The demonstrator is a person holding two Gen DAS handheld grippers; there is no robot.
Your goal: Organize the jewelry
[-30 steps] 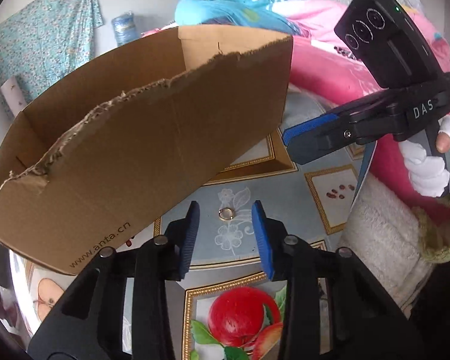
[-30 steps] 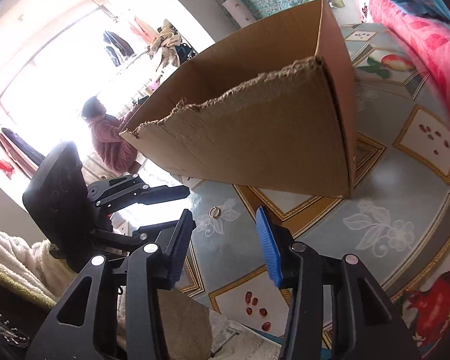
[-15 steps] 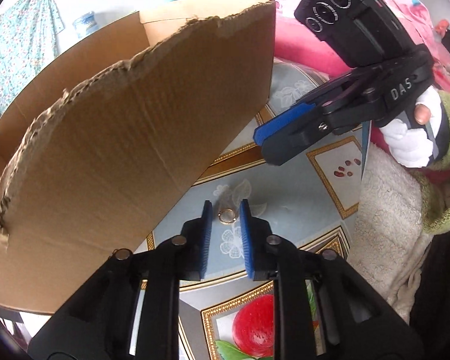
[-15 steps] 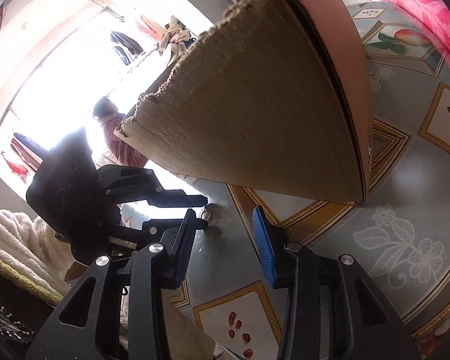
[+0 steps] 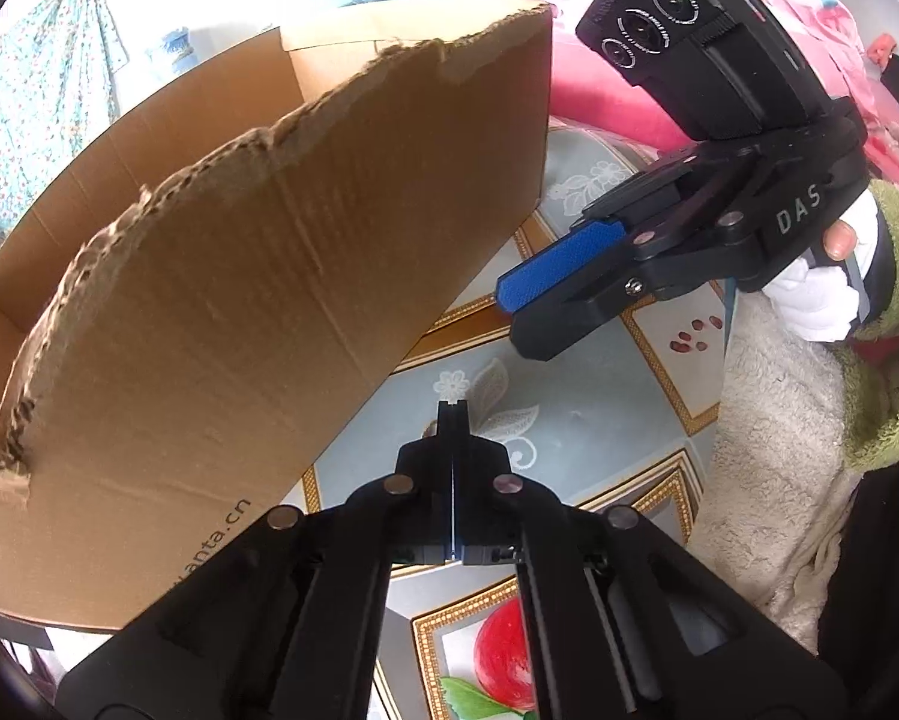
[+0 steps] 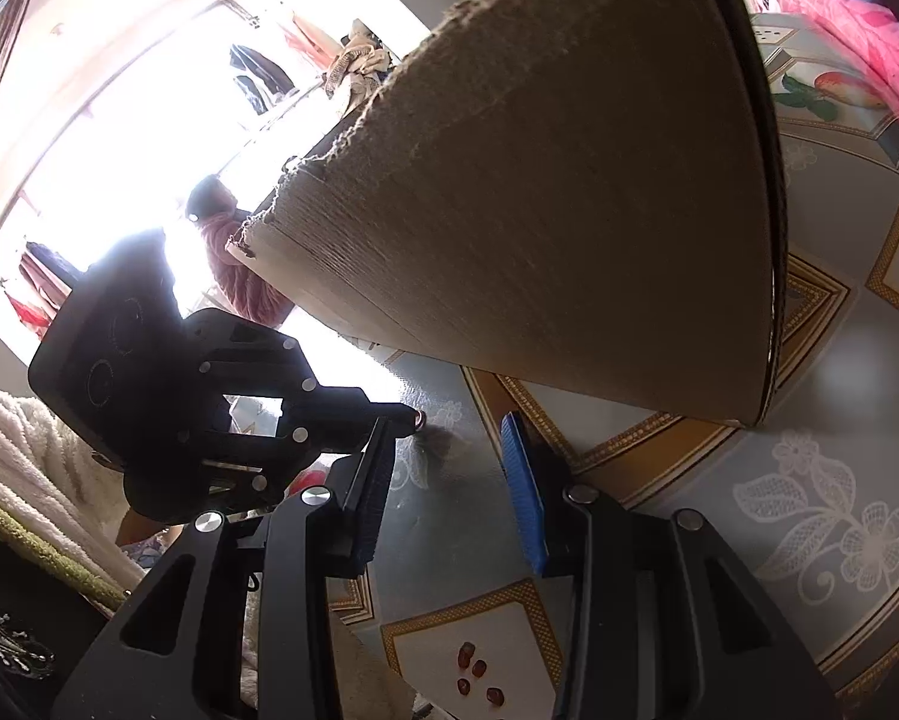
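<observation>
In the left wrist view, the torn cardboard box filled the frame from 9 to 12 o'clock. At 6 o'clock, the left gripper, parted a second before around a small ring on the patterned tablecloth, had clenched fully. The ring was no longer visible, so it was probably pinched between the pads, ready for transfer to the box. At 2 o'clock, the right gripper hovered partly open, holding nothing.

Home bedroom: pink quilt, hanging clothes, patterned tablecloth
</observation>
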